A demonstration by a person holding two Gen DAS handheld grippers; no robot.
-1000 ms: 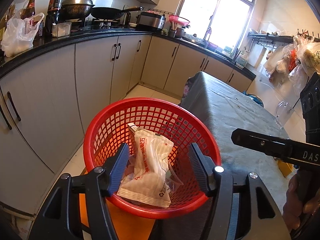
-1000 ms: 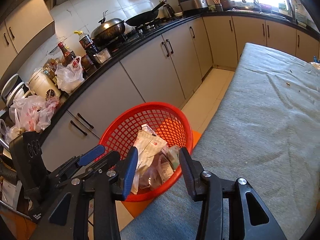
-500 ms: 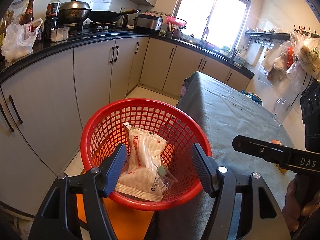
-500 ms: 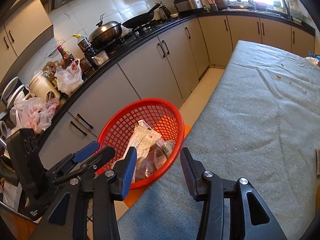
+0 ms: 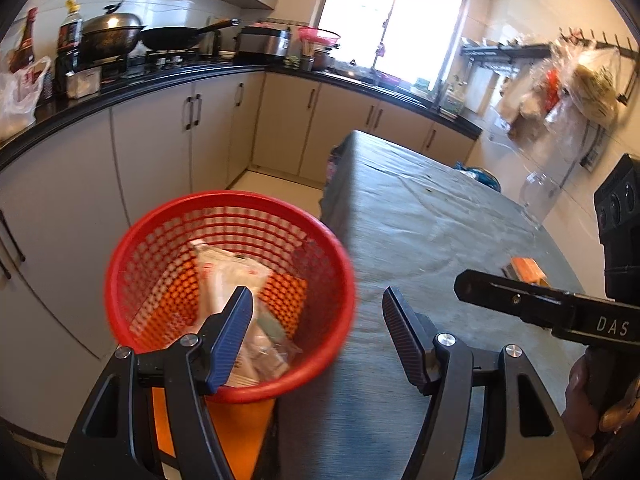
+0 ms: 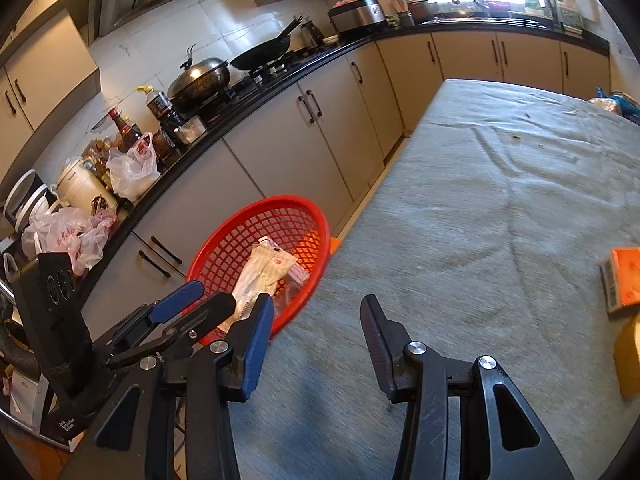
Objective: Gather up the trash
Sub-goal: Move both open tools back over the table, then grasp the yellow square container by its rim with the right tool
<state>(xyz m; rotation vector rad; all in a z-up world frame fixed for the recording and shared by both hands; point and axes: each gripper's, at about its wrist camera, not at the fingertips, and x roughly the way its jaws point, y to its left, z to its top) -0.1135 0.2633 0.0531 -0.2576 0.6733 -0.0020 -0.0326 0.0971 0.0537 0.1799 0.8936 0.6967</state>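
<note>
From the left wrist, the red basket (image 5: 230, 292) holding a white wrapper (image 5: 228, 280) is now seen further left, and the left gripper (image 5: 316, 336) is spread and empty. From the right wrist, the right gripper (image 6: 316, 344) is empty too, and an orange box (image 6: 624, 280) has come into view on the grey tablecloth (image 6: 500, 220), likely next.

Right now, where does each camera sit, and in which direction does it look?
Left wrist: on the left gripper, looking down over the red basket and table; its open fingers and the person's right hand show.
Right wrist: on the right gripper, looking across the table; its open fingers and the left gripper show.
Shared: basket, table, orange box, counter.
</note>
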